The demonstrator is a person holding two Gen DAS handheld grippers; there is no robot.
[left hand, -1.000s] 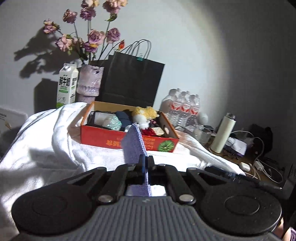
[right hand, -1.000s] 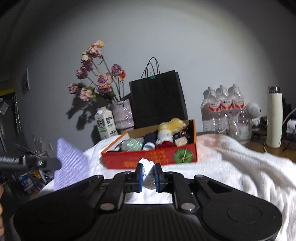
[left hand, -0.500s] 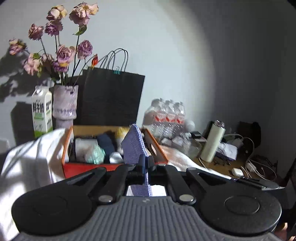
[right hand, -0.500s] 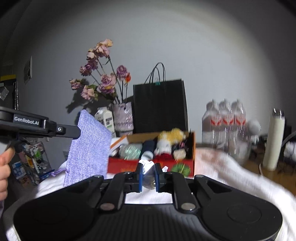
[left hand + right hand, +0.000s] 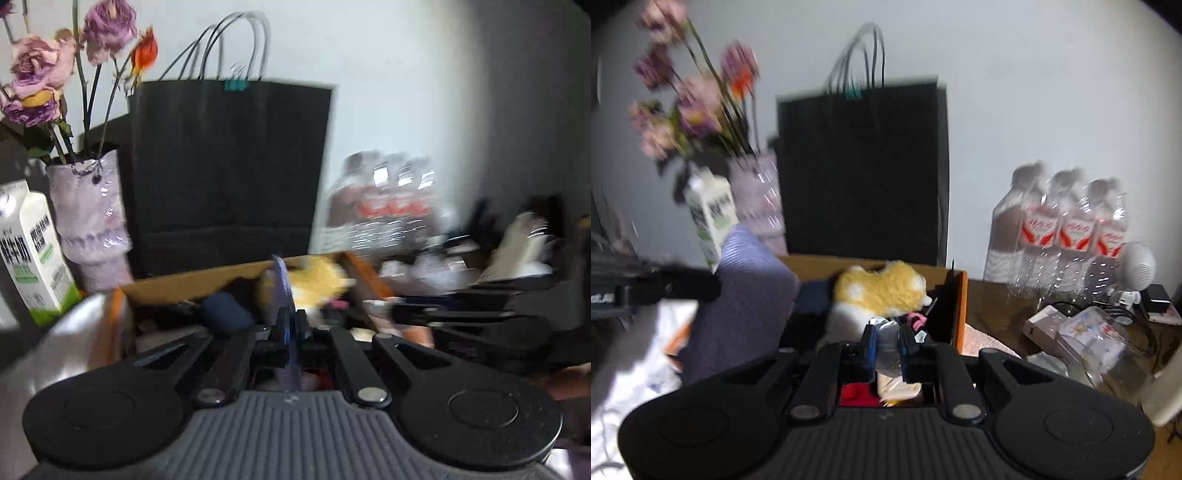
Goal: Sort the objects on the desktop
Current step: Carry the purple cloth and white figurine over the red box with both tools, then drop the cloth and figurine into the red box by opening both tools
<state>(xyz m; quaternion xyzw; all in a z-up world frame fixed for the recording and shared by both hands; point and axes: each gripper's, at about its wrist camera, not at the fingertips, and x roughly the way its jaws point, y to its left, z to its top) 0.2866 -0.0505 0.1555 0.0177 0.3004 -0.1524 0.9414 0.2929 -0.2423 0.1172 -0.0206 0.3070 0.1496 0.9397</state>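
step: I carry 2 items to box (image 5: 871, 264) | left gripper (image 5: 290, 325) clamps purple cloth (image 5: 283, 284) above it | right gripper (image 5: 886, 341) pinches crumpled wrapper (image 5: 887, 349) | next: lower, release inside.

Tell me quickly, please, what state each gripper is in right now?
Left gripper: closed on the purple cloth.
Right gripper: closed on a small crumpled silvery item; what it is cannot be told.

Cluttered home desk: flower vase (image 5: 88, 206), milk carton (image 5: 31, 254) left of black paper bag (image 5: 225, 173); bottled water (image 5: 1067, 225) right.
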